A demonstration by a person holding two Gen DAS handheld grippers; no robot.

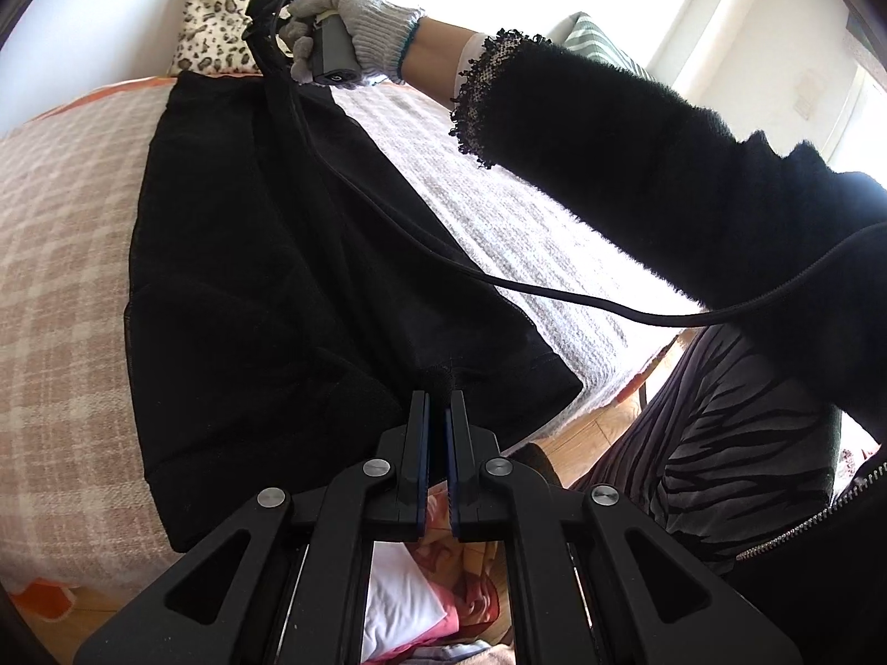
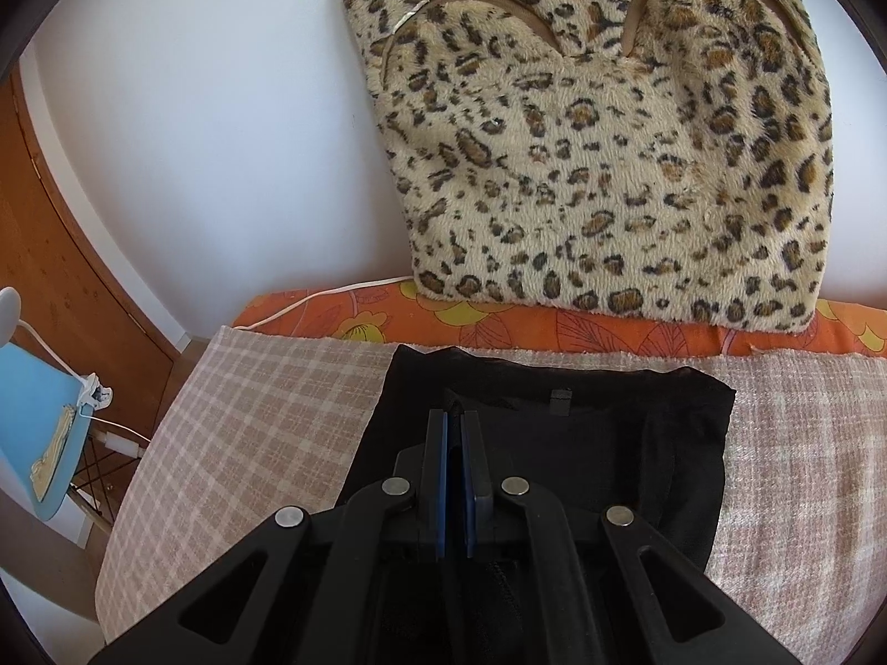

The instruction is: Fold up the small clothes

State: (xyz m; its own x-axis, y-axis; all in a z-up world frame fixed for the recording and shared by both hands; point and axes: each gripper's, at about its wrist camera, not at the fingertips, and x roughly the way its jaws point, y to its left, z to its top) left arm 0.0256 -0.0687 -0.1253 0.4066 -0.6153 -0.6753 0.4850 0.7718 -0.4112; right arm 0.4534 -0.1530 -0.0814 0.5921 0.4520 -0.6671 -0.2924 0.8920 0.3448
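A black garment (image 1: 266, 255) lies stretched lengthwise over a pink plaid blanket (image 1: 61, 233) on a bed. My left gripper (image 1: 438, 396) is at the garment's near end, shut, with a small bunch of black cloth pinched between its tips. At the far end a grey-gloved hand (image 1: 349, 16) holds the other gripper's handle; that gripper's fingers are hidden there. In the right wrist view my right gripper (image 2: 454, 415) is shut on the edge of the black garment (image 2: 610, 443), with a bit of cloth showing between its blue pads.
A leopard-print cushion (image 2: 610, 166) leans on the white wall above an orange flowered sheet (image 2: 499, 327). A blue chair (image 2: 39, 432) stands left of the bed. A black cable (image 1: 499, 282) hangs across the blanket. The person's furry black sleeve (image 1: 637, 166) and striped trousers (image 1: 720, 443) fill the right.
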